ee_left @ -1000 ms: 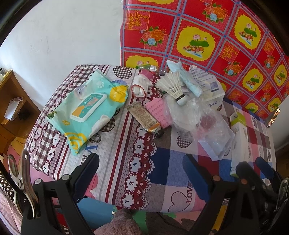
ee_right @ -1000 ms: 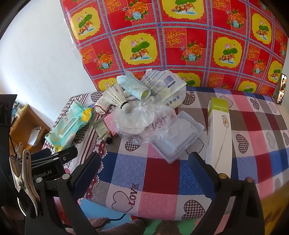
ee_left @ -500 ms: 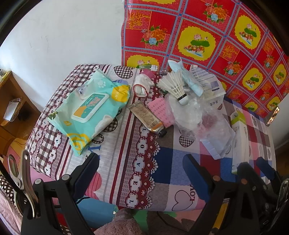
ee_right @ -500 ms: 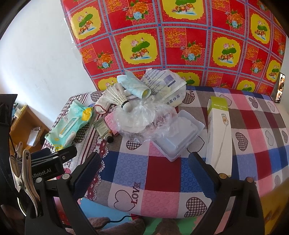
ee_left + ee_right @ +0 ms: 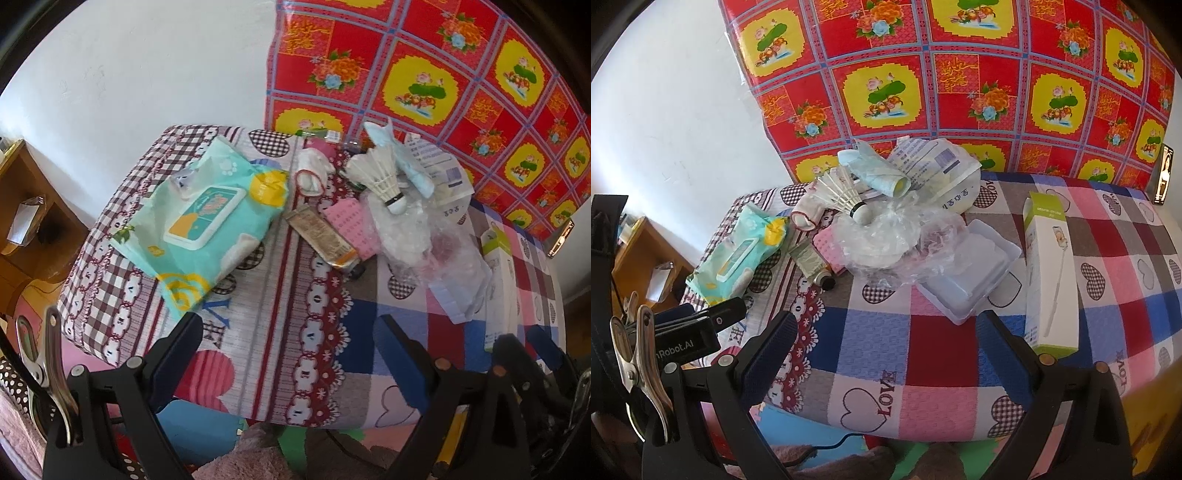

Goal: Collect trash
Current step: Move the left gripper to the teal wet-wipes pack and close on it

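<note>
Both tools hang off the near edge of the table draped in a heart-and-check patchwork cloth point(image 5: 871, 332), with the left gripper point(image 5: 291, 343) and the right gripper point(image 5: 886, 339) each spread wide and holding nothing; the trash all lies in a heap toward the far side by the red floral wall covering point(image 5: 960, 74). Largest is the tall white and green cardboard carton point(image 5: 1051, 273) lying flat to the right, apart from the heap; it looks stiff and light, probably best pinched across a narrow edge near one end. Next, the mint-green soft pack of wet wipes point(image 5: 207, 225) at the left looks floppy and the heaviest of the lot, so a bite on its loose sealed end seems safest. The crumpled clear plastic bag point(image 5: 890, 240) in the middle is thin and slippery, draped partly over the clear rigid plastic tray point(image 5: 971, 269); any raised fold should do, though it may drag its neighbours along. The tray is springy and could crack if squeezed hard, so its rim is the place. The flattened beige squeeze tube with a dark cap point(image 5: 325, 240) lies just left of the bag and is easy across its flat body. Smallest, the white feather shuttlecock point(image 5: 846, 195) rests on the bag's top; its feathers are fragile, so the cork end is better
</note>
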A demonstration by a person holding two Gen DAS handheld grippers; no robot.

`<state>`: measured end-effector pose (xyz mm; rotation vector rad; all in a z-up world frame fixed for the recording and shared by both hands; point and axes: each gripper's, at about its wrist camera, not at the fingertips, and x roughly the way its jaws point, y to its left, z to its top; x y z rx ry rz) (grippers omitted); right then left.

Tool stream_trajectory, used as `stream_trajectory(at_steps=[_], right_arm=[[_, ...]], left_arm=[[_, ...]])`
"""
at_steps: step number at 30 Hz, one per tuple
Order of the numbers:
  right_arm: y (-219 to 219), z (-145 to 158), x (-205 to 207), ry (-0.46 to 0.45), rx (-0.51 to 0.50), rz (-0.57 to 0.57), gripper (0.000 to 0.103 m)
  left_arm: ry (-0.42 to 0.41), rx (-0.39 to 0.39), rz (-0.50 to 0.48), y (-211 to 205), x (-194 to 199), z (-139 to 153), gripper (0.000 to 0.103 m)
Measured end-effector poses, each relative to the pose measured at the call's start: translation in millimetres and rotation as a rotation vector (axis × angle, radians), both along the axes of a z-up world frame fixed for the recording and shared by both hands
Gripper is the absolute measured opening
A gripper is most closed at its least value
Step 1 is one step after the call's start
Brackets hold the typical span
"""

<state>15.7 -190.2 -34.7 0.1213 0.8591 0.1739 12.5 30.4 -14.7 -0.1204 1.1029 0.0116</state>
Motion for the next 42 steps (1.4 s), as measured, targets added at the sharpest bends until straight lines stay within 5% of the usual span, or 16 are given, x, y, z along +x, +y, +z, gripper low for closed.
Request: stream_trajectory(at_steps=[26,42], right_arm=[[77,-16,-9,0.019,0.038,0.005,0.100],[114,-22,41,0.041,0.014,0.134,0.099]], left_arm=[[0.040,0.002,0.005,88,-9,-16,0.096],[0.082,-0.044,0.077,118,21,-25,0.092]])
